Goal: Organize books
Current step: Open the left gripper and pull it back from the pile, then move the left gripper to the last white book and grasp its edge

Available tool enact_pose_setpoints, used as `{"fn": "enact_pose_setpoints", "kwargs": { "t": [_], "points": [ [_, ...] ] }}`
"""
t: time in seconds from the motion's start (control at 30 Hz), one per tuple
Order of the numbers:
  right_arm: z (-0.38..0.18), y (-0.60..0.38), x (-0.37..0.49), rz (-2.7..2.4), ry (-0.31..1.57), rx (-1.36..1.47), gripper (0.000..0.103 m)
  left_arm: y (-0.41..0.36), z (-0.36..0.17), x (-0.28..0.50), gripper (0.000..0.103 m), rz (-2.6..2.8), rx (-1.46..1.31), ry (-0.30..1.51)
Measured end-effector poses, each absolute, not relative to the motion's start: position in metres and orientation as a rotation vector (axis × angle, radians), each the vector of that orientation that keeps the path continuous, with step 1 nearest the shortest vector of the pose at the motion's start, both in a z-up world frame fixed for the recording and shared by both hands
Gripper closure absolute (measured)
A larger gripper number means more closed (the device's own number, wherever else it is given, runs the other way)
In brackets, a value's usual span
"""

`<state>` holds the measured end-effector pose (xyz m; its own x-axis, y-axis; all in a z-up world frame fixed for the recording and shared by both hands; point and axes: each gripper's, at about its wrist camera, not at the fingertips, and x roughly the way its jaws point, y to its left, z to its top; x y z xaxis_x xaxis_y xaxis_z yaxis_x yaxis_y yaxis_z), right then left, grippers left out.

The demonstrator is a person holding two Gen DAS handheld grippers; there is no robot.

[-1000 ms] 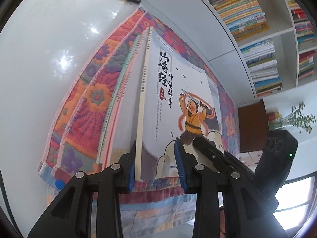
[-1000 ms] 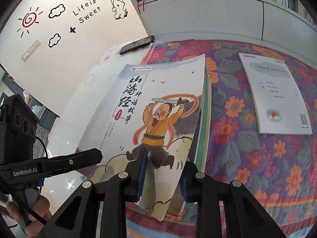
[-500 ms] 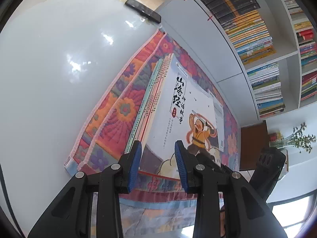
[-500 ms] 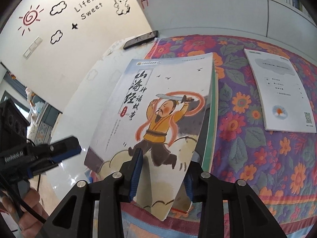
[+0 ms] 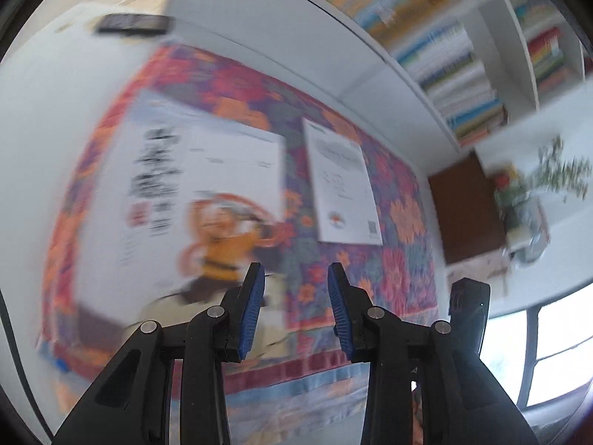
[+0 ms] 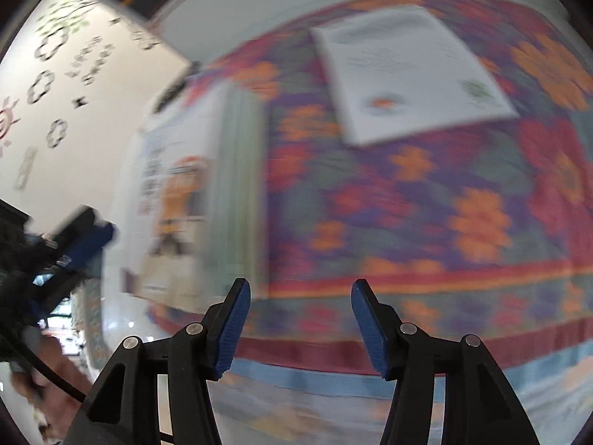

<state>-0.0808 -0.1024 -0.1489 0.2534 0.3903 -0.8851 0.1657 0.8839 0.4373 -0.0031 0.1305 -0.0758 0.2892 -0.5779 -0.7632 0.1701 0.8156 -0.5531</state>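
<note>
Both views are blurred, so fine detail is lost. A flowered cloth (image 5: 374,200) in purple, orange and red covers part of a glossy white table (image 5: 48,141).

In the left wrist view, the left gripper (image 5: 295,306) hangs above the near edge of the cloth. Its 2 blue pads stand apart with nothing between them; only cloth shows through the gap. A picture book (image 5: 185,200) lies flat on the cloth to the left of the gripper, its pale cover showing black lettering and a figure in orange. It appears to lie on top of other books, though the blur hides how many. To its right, apart from it, a thin white booklet (image 5: 343,181) also lies flat on the cloth. A dark phone (image 5: 131,24) rests on the bare table at the far corner. Behind the table, white shelves (image 5: 478,22) hold rows of colourful books. A plant in a vase (image 5: 530,200) stands on a white surface to the right.

In the right wrist view, the right gripper (image 6: 300,328) points down at the front border of the cloth. Its jaws are opening and nothing is between them. The book stack (image 6: 192,204) sits to the left, with green page edges (image 6: 237,185) facing the gripper. The white booklet (image 6: 407,70) lies farther back to the right. At the left edge, the left gripper (image 6: 79,244) shows as a dark blur with blue parts, with a hand (image 6: 48,374) below it.
</note>
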Motion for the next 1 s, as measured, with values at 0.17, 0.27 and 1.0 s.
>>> {"fn": "enact_pose_setpoints", "kwargs": {
  "t": [0.17, 0.27, 1.0],
  "points": [
    [-0.153, -0.17, -0.074, 0.064, 1.316, 0.506, 0.048, 0.035, -0.082, 0.016, 0.068, -0.571, -0.139, 1.275],
    [-0.147, -0.206, -0.059, 0.026, 1.288, 0.52, 0.048, -0.006, -0.097, 0.037, 0.067, -0.57, -0.096, 1.308],
    [-0.187, -0.254, 0.05, 0.121, 1.184, 0.246, 0.051, -0.066, -0.174, 0.086, 0.054, -0.305, -0.206, 1.325]
  ]
}}
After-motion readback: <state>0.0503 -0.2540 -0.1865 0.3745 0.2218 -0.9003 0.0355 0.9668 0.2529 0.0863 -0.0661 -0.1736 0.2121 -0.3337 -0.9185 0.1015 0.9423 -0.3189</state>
